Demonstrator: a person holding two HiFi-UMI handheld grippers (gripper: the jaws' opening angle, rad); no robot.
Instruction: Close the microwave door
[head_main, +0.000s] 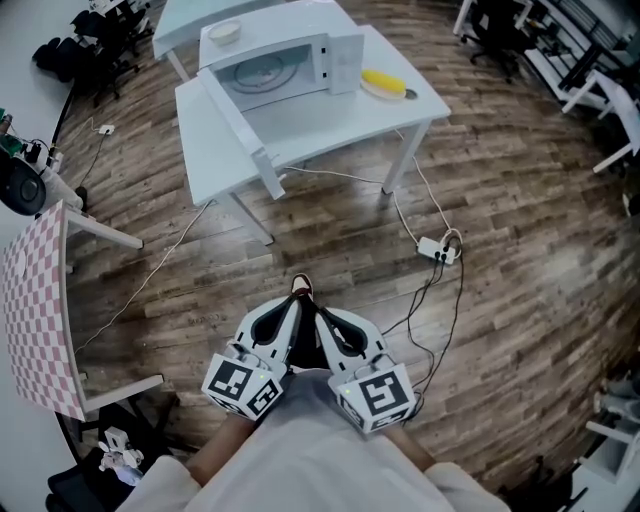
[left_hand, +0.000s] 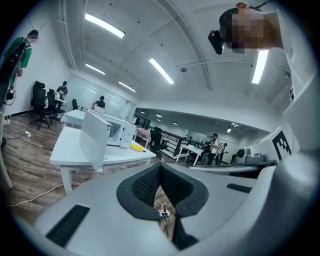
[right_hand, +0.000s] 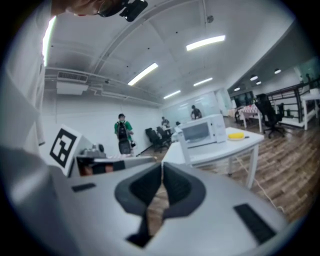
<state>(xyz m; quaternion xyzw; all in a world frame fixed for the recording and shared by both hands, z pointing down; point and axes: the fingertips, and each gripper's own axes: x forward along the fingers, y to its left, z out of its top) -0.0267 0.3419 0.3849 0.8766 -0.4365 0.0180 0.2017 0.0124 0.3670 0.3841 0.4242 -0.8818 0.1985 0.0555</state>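
Microwave (head_main: 290, 55): white, sitting on a white table (head_main: 410, 105) at the far side of the wooden floor, its cavity and glass turntable (head_main: 268, 72) showing.

Microwave door (head_main: 238, 125): white, standing wide open, angling out from the hinge side and reaching past the table's front edge.

Small bowl (head_main: 225, 32): resting on the microwave's top.

Yellow item (head_main: 384, 82): lying on a plate just beside the control-panel end.

Left gripper (left_hand: 160, 165): jaws pressing together at the tips, gripping nothing.

Right gripper (right_hand: 162, 165): jaws likewise meeting, gripping nothing.

Both grippers are sitting side by side close to the person's body, well apart from the microwave and its door, which are standing ahead of them.

Power strip (head_main: 438, 249): lying on the floor between the table and the grippers.
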